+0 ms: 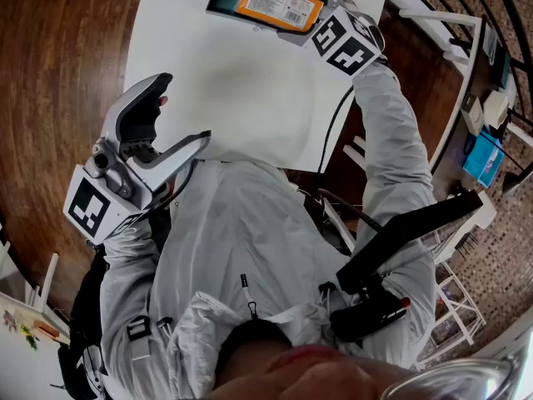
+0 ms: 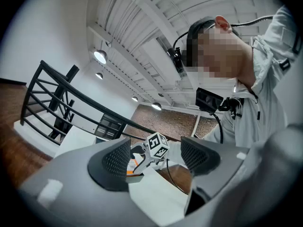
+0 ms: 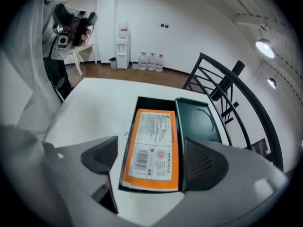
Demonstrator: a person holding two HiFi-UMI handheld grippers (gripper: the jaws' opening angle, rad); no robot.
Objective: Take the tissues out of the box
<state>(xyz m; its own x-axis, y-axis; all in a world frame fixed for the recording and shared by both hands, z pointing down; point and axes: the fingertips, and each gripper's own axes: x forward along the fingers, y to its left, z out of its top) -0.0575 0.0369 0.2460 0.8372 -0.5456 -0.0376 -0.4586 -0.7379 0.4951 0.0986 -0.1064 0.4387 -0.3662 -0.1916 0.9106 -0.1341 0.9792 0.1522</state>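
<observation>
While left gripper [image 1: 187, 107] hangs raised beside table [image 1: 250, 82], jaws apart, empty, right gripper [image 3: 151, 161] straddles orange tissue pack [image 3: 151, 136] in box [image 3: 154, 103], jaws apart, not clamping

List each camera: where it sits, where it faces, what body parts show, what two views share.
Head view: on the head, facing steeply down at the table; jacket, left gripper, right gripper show.
Left gripper view: on the left gripper, facing upward; head and chest show.
Right gripper view: on the right gripper, facing down at the tissue pack; jacket shows.
Head and right gripper views share that pack.
</observation>
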